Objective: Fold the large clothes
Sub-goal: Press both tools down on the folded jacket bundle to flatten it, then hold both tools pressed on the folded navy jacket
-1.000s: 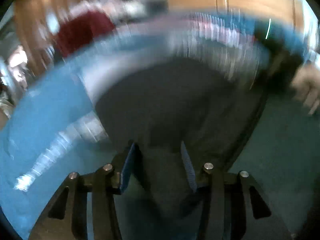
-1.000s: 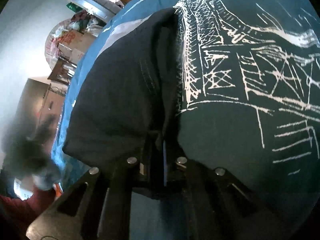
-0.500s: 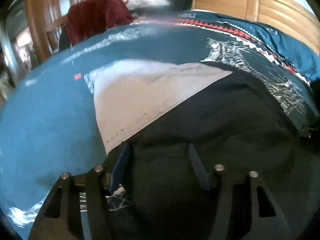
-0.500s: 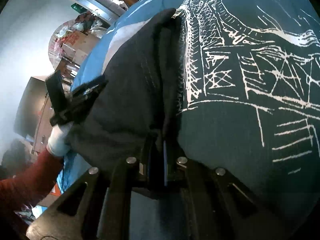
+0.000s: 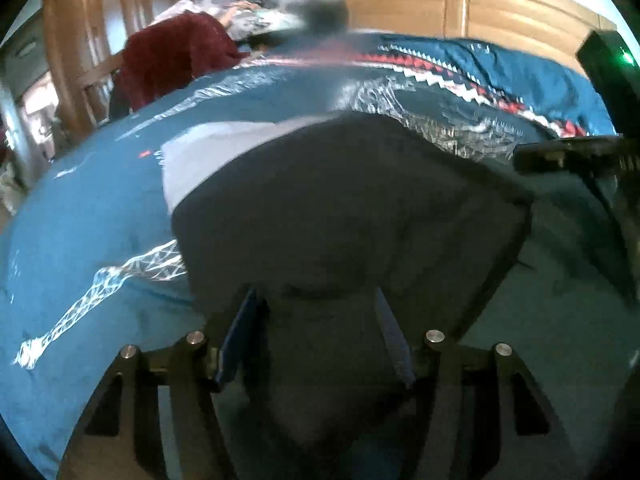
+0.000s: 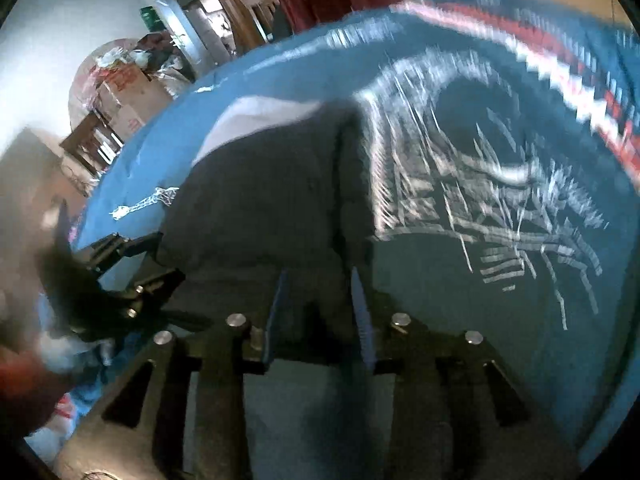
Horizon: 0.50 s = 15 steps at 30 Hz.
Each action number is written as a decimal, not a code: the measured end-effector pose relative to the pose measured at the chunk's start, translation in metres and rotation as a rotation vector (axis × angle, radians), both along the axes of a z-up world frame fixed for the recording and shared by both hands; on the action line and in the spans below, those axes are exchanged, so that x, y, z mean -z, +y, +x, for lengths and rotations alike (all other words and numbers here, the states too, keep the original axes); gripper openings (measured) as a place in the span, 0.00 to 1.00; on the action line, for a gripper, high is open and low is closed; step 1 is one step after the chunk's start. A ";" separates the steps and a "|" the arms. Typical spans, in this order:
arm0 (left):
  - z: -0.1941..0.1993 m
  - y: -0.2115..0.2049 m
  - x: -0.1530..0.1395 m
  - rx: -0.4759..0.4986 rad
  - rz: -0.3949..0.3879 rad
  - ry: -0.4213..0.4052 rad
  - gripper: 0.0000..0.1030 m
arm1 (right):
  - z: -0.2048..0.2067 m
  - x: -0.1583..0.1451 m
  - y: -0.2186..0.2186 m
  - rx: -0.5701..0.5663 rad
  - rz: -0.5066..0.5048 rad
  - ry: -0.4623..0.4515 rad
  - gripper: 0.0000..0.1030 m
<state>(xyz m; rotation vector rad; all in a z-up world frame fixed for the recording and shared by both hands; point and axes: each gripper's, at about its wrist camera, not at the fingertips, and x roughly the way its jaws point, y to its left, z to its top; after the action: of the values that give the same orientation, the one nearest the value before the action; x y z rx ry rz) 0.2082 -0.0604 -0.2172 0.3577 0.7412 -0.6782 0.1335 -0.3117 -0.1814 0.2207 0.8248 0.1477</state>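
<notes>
A dark garment (image 5: 340,208) lies folded on a blue bedspread (image 5: 80,216) with white line patterns; a white inner part (image 5: 208,148) shows at its far left. My left gripper (image 5: 316,312) is open, fingers (image 5: 240,332) either side of the garment's near edge. My right gripper (image 6: 318,292) is open too, its blue pads (image 6: 362,312) straddling the garment's near edge (image 6: 280,200). The right gripper shows at the right of the left wrist view (image 5: 576,156). The left gripper shows at the left of the right wrist view (image 6: 132,276).
A dark red garment (image 5: 172,56) hangs on a wooden chair at the bed's far side, with a heap of clothes (image 5: 256,12) behind. A wooden headboard (image 5: 480,12) stands at the back. Cardboard boxes (image 6: 124,96) and shelves stand beyond the bed's left side.
My right gripper was shut on the garment's edge and has opened, its view swinging up. My left gripper has moved over the garment's near edge and stays open.
</notes>
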 end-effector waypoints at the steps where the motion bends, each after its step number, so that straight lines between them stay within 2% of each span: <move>1: 0.002 0.008 0.004 -0.026 -0.019 0.022 0.67 | -0.001 -0.002 0.013 0.012 -0.072 -0.029 0.68; 2: 0.003 0.014 0.012 -0.057 -0.042 0.051 0.70 | 0.002 0.002 0.028 0.029 -0.150 -0.059 0.80; 5: 0.004 0.030 0.030 -0.127 -0.071 0.048 0.84 | 0.020 0.019 0.056 0.056 -0.259 -0.085 0.83; 6: 0.009 0.032 0.031 -0.141 -0.074 0.077 0.86 | 0.026 0.030 0.062 0.063 -0.306 -0.076 0.86; 7: 0.014 0.035 0.034 -0.156 -0.080 0.110 0.88 | 0.035 0.046 0.067 0.056 -0.338 -0.028 0.96; 8: 0.018 0.037 0.039 -0.161 -0.088 0.138 0.90 | 0.044 0.063 0.063 0.065 -0.306 0.030 1.00; 11: 0.024 0.039 0.043 -0.159 -0.110 0.175 0.91 | 0.048 0.068 0.038 0.055 -0.129 0.068 1.00; 15: 0.024 0.038 0.044 -0.159 -0.114 0.178 0.91 | 0.049 0.068 0.032 0.049 -0.104 0.072 1.00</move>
<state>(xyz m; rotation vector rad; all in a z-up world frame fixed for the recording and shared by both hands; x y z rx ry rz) 0.2320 -0.0225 -0.2611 0.1333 0.8858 -0.6034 0.1822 -0.2796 -0.2493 0.1492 0.8955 0.0508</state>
